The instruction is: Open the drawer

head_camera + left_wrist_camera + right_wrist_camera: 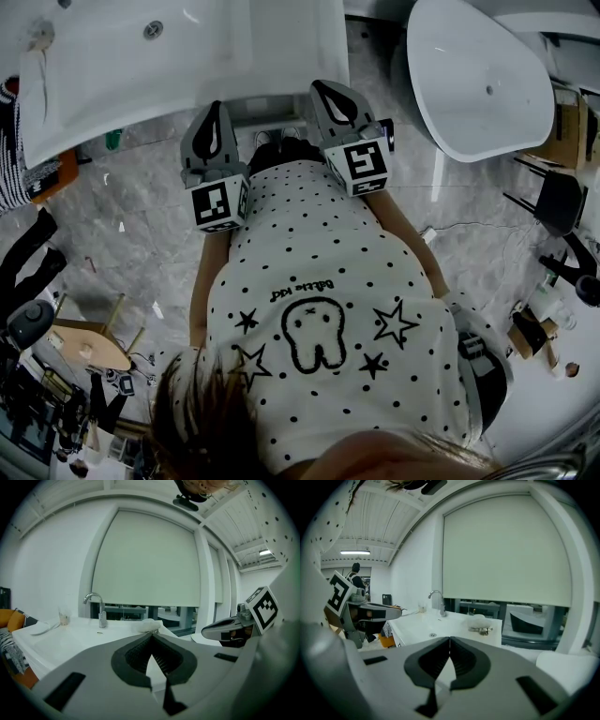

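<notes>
No drawer front shows in any view. A white vanity counter (pixel 187 56) with a sunken basin and a chrome faucet (pixel 96 603) stands straight ahead; what lies below its front edge is hidden. My left gripper (pixel 215 105) hovers at that edge, jaws shut with nothing between them. My right gripper (pixel 323 86) is beside it, a little farther in, jaws also closed tip to tip and empty. In the left gripper view my left gripper (pixel 152 633) points over the counter. From my right gripper (pixel 450 639) the same faucet (pixel 437 599) is seen, with the left gripper (pixel 370 613) alongside.
A white freestanding bathtub (pixel 478 75) stands to the right of the vanity. A pale cloth and a small metal piece (pixel 480 623) lie on the counter. A black chair (pixel 553 197) is at the far right, a wooden stool (pixel 94 342) at the left. Another person's striped sleeve (pixel 9 159) shows at the left edge.
</notes>
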Available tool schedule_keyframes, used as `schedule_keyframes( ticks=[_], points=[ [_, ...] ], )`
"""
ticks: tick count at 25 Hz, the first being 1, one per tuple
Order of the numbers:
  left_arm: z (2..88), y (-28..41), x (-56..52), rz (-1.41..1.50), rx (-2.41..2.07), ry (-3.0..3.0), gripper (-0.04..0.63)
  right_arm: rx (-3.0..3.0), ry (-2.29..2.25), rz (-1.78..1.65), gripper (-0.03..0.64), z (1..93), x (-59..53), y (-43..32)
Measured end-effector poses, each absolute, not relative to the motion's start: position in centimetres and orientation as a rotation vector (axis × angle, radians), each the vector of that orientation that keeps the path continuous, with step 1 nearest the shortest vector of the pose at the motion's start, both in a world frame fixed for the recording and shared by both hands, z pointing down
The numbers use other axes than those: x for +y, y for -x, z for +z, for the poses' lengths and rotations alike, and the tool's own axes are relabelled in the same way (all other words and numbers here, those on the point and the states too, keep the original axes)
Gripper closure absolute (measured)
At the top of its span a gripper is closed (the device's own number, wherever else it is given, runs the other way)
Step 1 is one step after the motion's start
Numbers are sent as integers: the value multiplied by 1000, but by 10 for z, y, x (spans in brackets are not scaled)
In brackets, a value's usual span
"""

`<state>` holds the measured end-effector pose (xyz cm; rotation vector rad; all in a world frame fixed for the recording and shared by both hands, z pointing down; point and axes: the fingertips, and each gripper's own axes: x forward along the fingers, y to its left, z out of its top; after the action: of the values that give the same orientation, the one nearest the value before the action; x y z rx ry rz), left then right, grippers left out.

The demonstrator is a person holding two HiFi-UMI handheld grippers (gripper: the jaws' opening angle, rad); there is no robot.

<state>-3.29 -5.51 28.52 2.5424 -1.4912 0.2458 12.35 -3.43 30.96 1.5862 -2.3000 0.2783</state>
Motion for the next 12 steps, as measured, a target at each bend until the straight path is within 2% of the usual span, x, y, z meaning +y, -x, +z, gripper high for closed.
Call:
schedule_keyframes(
  ticks=[12],
  points=[
    [284, 31, -57, 238, -1491, -2550, 591, -2297, -1566, 270, 603, 309, -36, -123]
  ],
)
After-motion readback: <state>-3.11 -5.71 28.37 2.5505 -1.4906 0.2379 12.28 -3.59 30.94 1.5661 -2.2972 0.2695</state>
